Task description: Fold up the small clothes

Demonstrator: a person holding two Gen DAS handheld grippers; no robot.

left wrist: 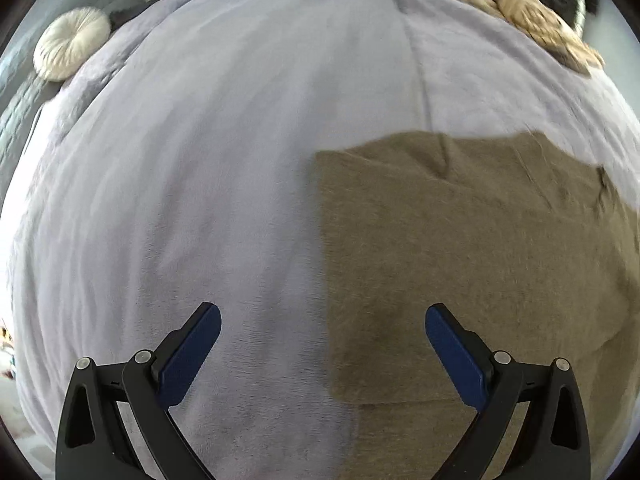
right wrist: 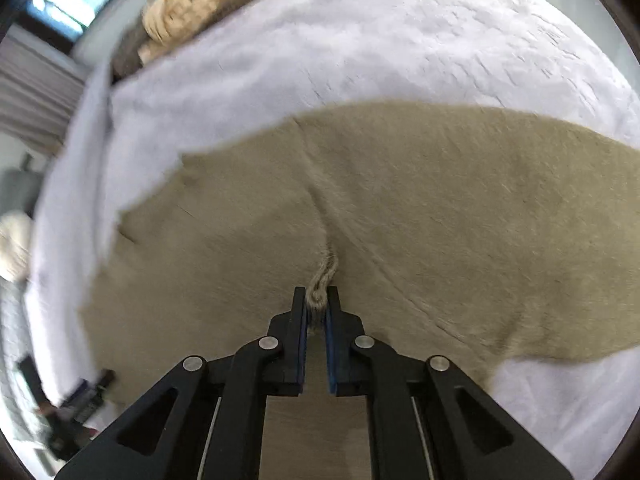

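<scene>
In the left wrist view, the left gripper hovers with its 2 blue-padded fingers spread wide and nothing between them, above a pale lavender blanket. A tan garment lies flat on the blanket to the right, its straight left edge running between the fingers. A round cream cushion sits at the far left, and a heap of beige and brown clothes lies at the far right edge of the blanket. In the right wrist view, the right gripper is closed narrowly on a pinched ridge of the tan garment, which spreads across the blanket. The clothes heap lies far upper left.
</scene>
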